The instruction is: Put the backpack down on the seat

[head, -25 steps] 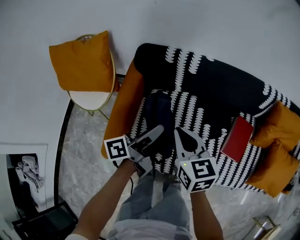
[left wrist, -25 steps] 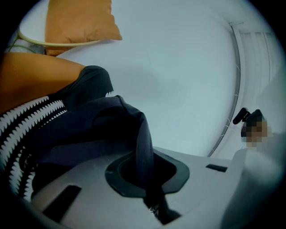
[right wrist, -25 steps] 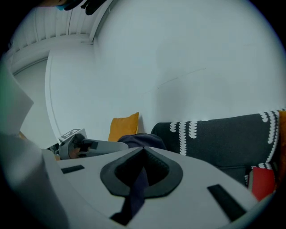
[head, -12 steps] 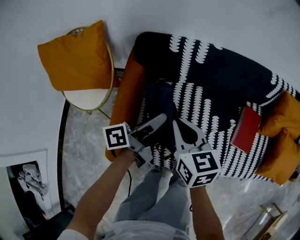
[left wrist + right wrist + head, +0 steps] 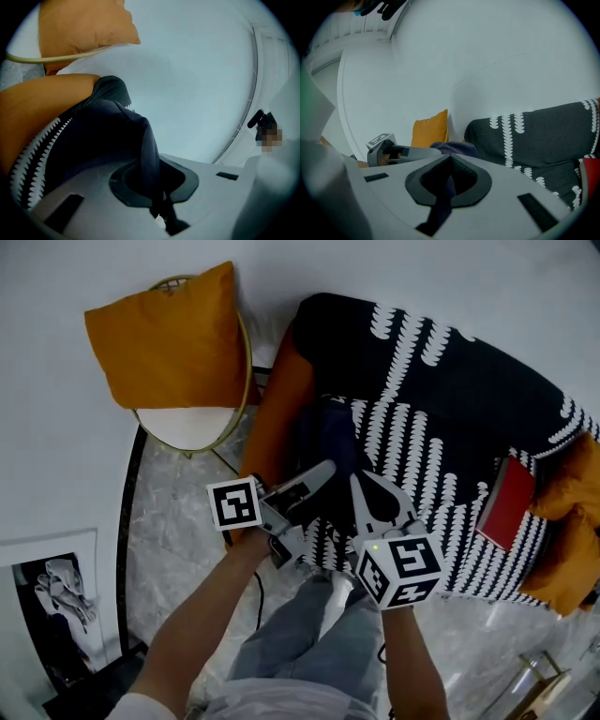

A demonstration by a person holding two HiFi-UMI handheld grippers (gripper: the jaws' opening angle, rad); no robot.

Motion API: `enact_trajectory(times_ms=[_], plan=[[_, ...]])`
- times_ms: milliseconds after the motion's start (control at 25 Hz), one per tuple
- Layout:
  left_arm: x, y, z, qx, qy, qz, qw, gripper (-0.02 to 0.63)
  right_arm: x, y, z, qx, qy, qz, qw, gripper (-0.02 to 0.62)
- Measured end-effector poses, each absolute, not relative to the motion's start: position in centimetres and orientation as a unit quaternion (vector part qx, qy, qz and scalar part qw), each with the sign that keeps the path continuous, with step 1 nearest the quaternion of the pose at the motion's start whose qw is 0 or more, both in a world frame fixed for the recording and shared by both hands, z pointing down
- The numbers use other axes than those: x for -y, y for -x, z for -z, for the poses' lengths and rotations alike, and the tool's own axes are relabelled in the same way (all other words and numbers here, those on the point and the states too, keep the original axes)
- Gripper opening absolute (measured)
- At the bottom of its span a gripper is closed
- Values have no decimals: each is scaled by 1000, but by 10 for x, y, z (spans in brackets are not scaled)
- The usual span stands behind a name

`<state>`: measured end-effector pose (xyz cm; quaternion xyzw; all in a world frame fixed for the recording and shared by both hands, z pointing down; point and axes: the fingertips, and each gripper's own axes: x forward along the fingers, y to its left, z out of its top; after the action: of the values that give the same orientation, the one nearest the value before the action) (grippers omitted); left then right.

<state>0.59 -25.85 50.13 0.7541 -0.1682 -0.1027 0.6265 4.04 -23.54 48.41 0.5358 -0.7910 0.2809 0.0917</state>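
The dark navy backpack (image 5: 328, 439) hangs over the seat of the black-and-white patterned sofa (image 5: 441, 399), close to its orange left armrest (image 5: 277, 418). My left gripper (image 5: 322, 472) is shut on a fold of the backpack's dark fabric (image 5: 110, 136), which runs up out of the jaws in the left gripper view (image 5: 152, 180). My right gripper (image 5: 362, 482) is shut too, with a dark strip of the backpack pinched between its jaws (image 5: 447, 180). The backpack's top (image 5: 454, 147) shows just beyond them. Its lower part is hidden behind both grippers.
A round gold-framed chair (image 5: 192, 427) with an orange cushion (image 5: 169, 334) stands left of the sofa against the white wall. A red book (image 5: 506, 502) lies on the seat's right side beside orange cushions (image 5: 572, 531). The person's legs (image 5: 300, 643) stand on the marble floor in front.
Both grippers keep their hold on the backpack and have edged slightly toward the sofa. The head view has swung, so the sofa and chair sit further right and higher.
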Motion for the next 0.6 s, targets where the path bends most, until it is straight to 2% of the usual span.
enact_trajectory(times_ms=[600], plan=[[253,66,-526,210,-763,85,605,25,235,30,-505,817,-487,-284,119,2]])
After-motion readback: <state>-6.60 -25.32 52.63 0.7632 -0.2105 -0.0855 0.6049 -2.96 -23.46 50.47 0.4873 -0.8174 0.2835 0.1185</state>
